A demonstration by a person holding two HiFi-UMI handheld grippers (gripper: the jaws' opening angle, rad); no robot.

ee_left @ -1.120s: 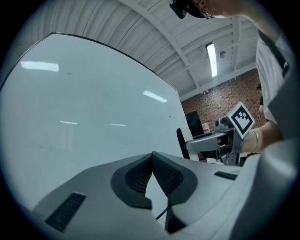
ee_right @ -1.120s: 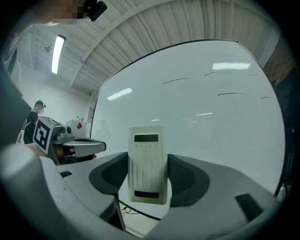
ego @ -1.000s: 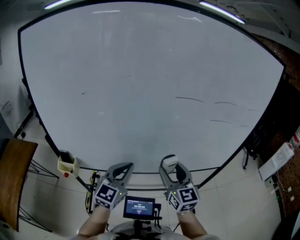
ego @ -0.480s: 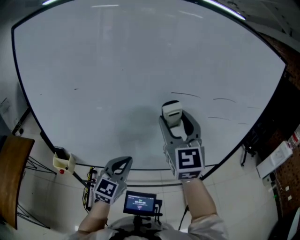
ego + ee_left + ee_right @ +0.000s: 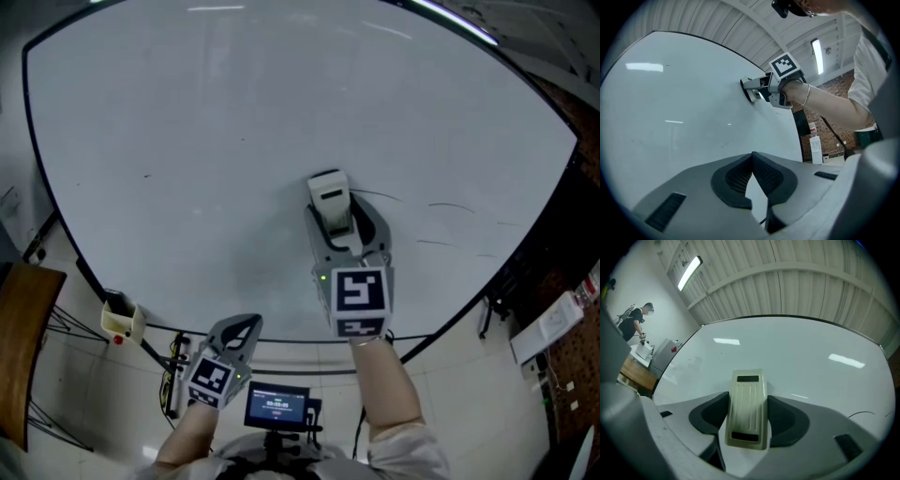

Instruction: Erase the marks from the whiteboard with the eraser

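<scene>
Cream eraser [image 5: 328,195], pinched by my right gripper [image 5: 342,221], presses the whiteboard [image 5: 187,131]; marks [image 5: 450,205] lie rightward. Left gripper [image 5: 246,328] hangs low, jaws together.

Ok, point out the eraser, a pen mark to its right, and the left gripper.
eraser [image 5: 328,195]: head view, on its pale back.
pen mark [image 5: 452,205]: head view, middle of the thin curved line.
left gripper [image 5: 247,324]: head view, where its closed fingers meet.

Lab or workshop hall: big whiteboard [image 5: 234,112], brick wall [image 5: 830,133], ribbed ceiling [image 5: 801,282], tube light [image 5: 689,272].
</scene>
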